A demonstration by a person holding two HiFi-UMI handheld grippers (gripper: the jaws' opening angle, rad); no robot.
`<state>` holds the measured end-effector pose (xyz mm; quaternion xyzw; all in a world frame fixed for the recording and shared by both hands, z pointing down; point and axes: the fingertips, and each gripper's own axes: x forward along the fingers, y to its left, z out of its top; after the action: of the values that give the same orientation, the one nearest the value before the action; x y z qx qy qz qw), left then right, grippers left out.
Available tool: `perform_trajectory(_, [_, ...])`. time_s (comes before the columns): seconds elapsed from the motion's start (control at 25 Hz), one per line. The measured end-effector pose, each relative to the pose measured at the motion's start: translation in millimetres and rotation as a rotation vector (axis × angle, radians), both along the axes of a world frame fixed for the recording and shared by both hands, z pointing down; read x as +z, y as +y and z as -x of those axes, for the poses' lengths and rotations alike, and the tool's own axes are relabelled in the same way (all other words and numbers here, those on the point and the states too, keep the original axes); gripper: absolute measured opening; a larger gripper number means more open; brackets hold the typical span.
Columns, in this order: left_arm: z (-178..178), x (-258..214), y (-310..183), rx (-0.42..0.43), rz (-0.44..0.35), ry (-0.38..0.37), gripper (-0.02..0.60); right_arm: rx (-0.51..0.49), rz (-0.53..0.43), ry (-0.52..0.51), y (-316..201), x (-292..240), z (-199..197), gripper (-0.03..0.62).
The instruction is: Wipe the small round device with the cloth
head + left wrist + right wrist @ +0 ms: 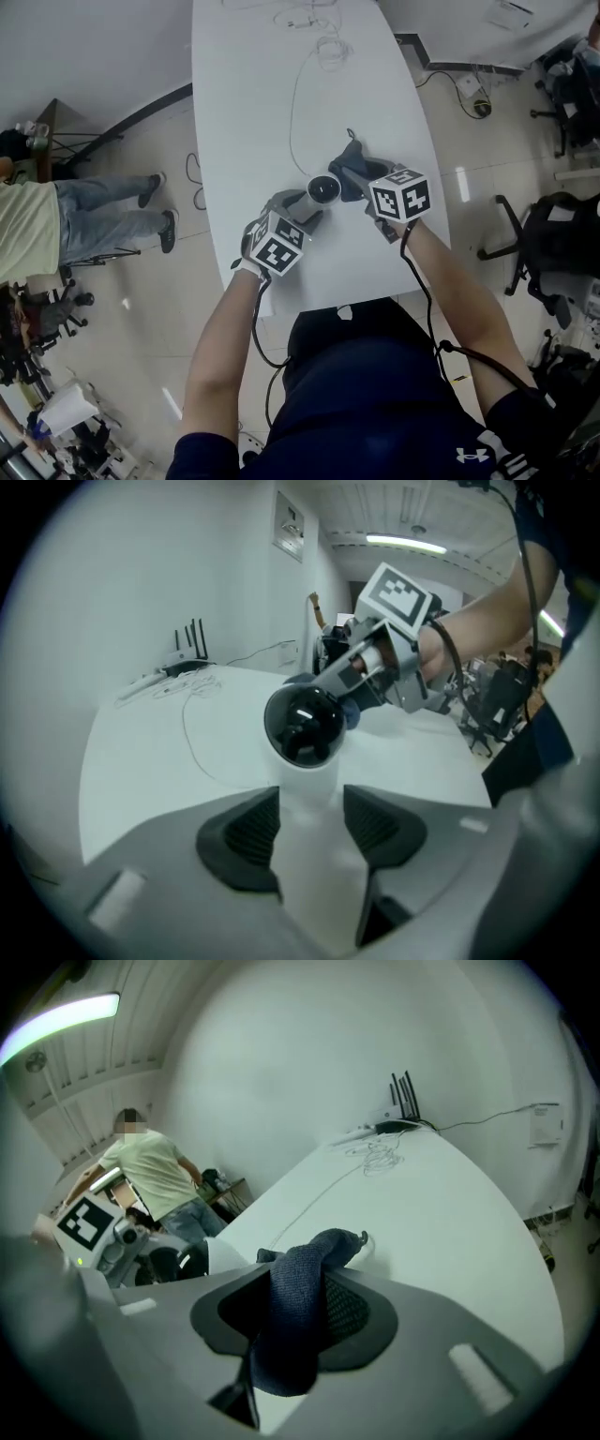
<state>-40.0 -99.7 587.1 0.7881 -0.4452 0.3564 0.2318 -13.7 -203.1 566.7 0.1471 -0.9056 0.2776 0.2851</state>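
Observation:
The small round device, a white body with a black dome lens, is held up over the white table. My left gripper is shut on its white body, one pad on each side. My right gripper is shut on a dark blue cloth that bunches up between its jaws and hangs out past them. In the head view the cloth sits just right of the dome. From the left gripper view the right gripper is behind the dome, close to it; whether the cloth touches it I cannot tell.
A thin cable runs from the device to a coil and a router at the table's far end. A person stands on the floor to the left. An office chair stands to the right.

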Motion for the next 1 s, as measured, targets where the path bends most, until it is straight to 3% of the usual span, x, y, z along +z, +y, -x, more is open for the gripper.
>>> perform_trajectory(0.16, [-1.4, 1.1, -3.1, -0.043, -0.006, -0.002, 0.215, -0.141, -0.075, 0.108, 2.8, 22.9, -2.4, 0.13])
perform_trajectory(0.32, [2.0, 3.1, -1.0, -0.083, -0.004, -0.009, 0.215, -0.296, -0.158, 0.139, -1.0, 17.6, 8.9, 0.13])
perform_trajectory(0.48, [5.1, 0.3, 2.8, -0.141, -0.007, -0.01, 0.215, -0.451, -0.18, -0.006, -8.2, -31.0, 40.0, 0.132])
perform_trajectory(0.56, [6.0, -3.5, 5.0, -0.165, -0.013, -0.013, 0.215, -0.564, -0.172, -0.078, -3.1, -55.6, 60.1, 0.132])
perform_trajectory(0.64, [5.8, -7.5, 7.0, -0.186, -0.019, -0.015, 0.215, -0.701, -0.169, -0.086, 7.3, -63.5, 76.2, 0.132])
perform_trajectory(0.8, [2.6, -11.6, 11.7, -0.225, -0.026, -0.012, 0.215, -0.921, -0.147, 0.023, 27.5, -30.8, 89.5, 0.13])
perform_trajectory(1.0, [0.0, -7.4, 25.7, -0.232, -0.021, -0.008, 0.215, -1.016, -0.193, 0.145, 36.3, 13.0, 98.6, 0.129])
